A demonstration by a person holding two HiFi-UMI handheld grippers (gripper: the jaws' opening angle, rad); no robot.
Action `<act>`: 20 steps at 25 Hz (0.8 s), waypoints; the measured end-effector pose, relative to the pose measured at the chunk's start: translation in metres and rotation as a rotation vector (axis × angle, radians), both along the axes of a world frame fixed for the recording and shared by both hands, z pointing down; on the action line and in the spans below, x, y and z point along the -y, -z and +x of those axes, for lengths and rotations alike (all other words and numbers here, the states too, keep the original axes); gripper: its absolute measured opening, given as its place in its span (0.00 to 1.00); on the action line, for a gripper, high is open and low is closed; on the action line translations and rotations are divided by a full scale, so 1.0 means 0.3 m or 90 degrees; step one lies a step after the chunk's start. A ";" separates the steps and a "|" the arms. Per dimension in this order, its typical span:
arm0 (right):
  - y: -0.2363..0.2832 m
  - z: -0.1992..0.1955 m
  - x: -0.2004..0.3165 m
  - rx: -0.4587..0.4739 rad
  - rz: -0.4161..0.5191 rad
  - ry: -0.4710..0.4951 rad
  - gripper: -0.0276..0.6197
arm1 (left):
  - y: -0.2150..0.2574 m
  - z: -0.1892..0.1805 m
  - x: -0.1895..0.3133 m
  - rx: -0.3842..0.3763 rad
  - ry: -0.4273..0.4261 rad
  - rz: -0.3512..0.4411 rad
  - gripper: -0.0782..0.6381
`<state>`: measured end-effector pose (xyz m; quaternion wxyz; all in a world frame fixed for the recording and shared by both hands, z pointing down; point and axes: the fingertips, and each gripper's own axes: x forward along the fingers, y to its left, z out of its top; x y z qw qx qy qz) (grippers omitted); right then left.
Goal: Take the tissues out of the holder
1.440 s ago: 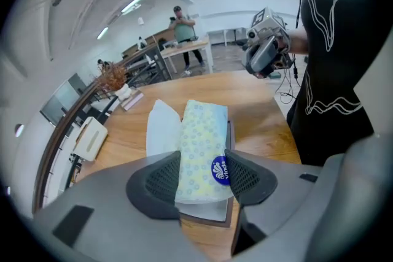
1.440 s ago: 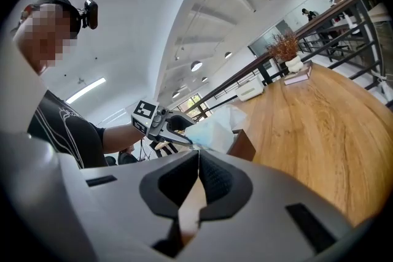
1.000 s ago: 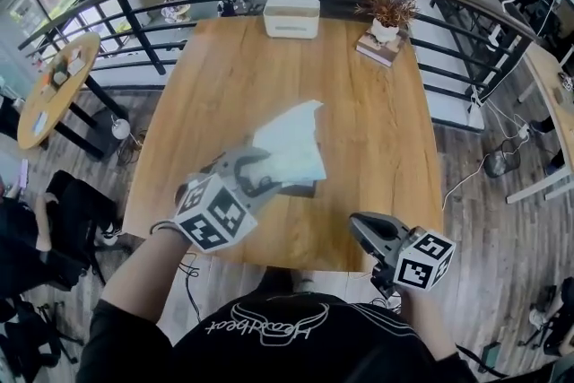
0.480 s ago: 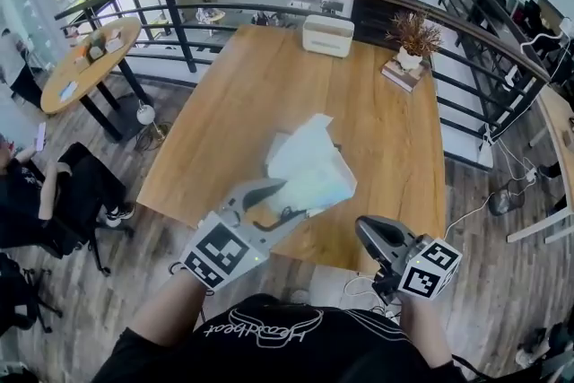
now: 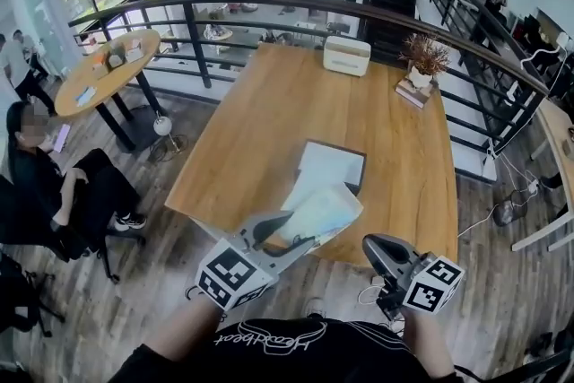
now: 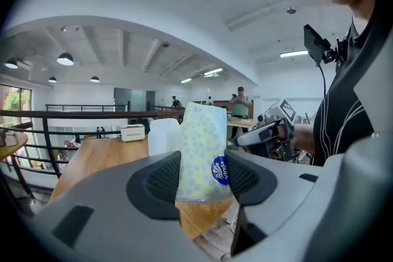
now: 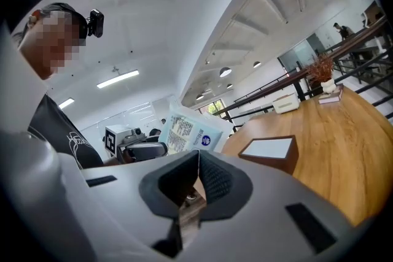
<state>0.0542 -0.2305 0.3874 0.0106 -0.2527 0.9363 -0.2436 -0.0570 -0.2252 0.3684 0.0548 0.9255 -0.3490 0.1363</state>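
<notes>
My left tongs [image 5: 285, 235] are clamped on the soft plastic-wrapped tissue pack [image 6: 199, 150], pale with little blue and yellow dots and a round blue logo. They've got it up in the air, clear of the light wooden worktop [image 5: 269, 130]. The dark brown rectangular wooden holder [image 7: 269, 162] sits on the worktop just past it. My right tongs [image 7: 197, 172] are closed tight on nothing, off the worktop's near edge.

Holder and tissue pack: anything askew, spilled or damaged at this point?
Nothing stands out. The tissue pack looks intact, clamped in the left gripper and clear of the holder, which sits flat on the table. No loose tissues show.
</notes>
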 end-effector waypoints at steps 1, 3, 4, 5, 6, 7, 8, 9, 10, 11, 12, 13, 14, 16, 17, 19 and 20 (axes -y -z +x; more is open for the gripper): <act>0.011 -0.039 -0.041 -0.001 0.002 0.006 0.07 | 0.008 -0.029 -0.040 -0.003 0.000 0.000 0.42; 0.043 -0.115 -0.127 -0.003 0.012 0.018 0.07 | 0.036 -0.087 -0.122 -0.005 0.001 0.005 0.42; 0.061 -0.148 -0.172 -0.004 0.019 0.021 0.07 | 0.051 -0.114 -0.163 -0.008 0.001 0.009 0.42; 0.077 -0.177 -0.217 -0.003 0.025 0.023 0.07 | 0.067 -0.138 -0.204 -0.011 0.001 0.012 0.42; 0.090 -0.201 -0.261 -0.003 0.032 0.024 0.07 | 0.080 -0.159 -0.244 -0.014 0.000 0.015 0.42; 0.100 -0.222 -0.306 -0.002 0.038 0.025 0.07 | 0.091 -0.176 -0.284 -0.015 -0.003 0.018 0.42; 0.107 -0.241 -0.350 -0.003 0.043 0.025 0.07 | 0.099 -0.191 -0.324 -0.015 -0.007 0.020 0.42; 0.112 -0.257 -0.390 -0.005 0.049 0.025 0.07 | 0.106 -0.204 -0.362 -0.016 -0.011 0.022 0.42; 0.115 -0.269 -0.427 -0.007 0.054 0.023 0.07 | 0.111 -0.214 -0.398 -0.018 -0.015 0.024 0.42; 0.116 -0.277 -0.462 -0.009 0.058 0.019 0.07 | 0.112 -0.223 -0.434 -0.020 -0.018 0.025 0.42; 0.114 -0.282 -0.497 -0.010 0.059 0.013 0.07 | 0.106 -0.231 -0.470 -0.022 -0.020 0.023 0.42; 0.109 -0.282 -0.533 -0.009 0.057 0.005 0.07 | 0.096 -0.238 -0.505 -0.022 -0.022 0.020 0.42; 0.104 -0.281 -0.567 -0.007 0.055 -0.002 0.07 | 0.085 -0.244 -0.539 -0.021 -0.023 0.017 0.42; 0.097 -0.274 -0.631 -0.005 0.053 -0.018 0.07 | 0.066 -0.250 -0.596 -0.022 -0.028 0.009 0.42; 0.094 -0.270 -0.658 -0.005 0.052 -0.024 0.07 | 0.060 -0.250 -0.620 -0.023 -0.031 0.006 0.42; 0.090 -0.263 -0.707 -0.006 0.053 -0.034 0.07 | 0.057 -0.244 -0.667 -0.026 -0.037 0.005 0.42; 0.090 -0.260 -0.728 -0.007 0.054 -0.038 0.07 | 0.059 -0.240 -0.691 -0.027 -0.041 0.007 0.42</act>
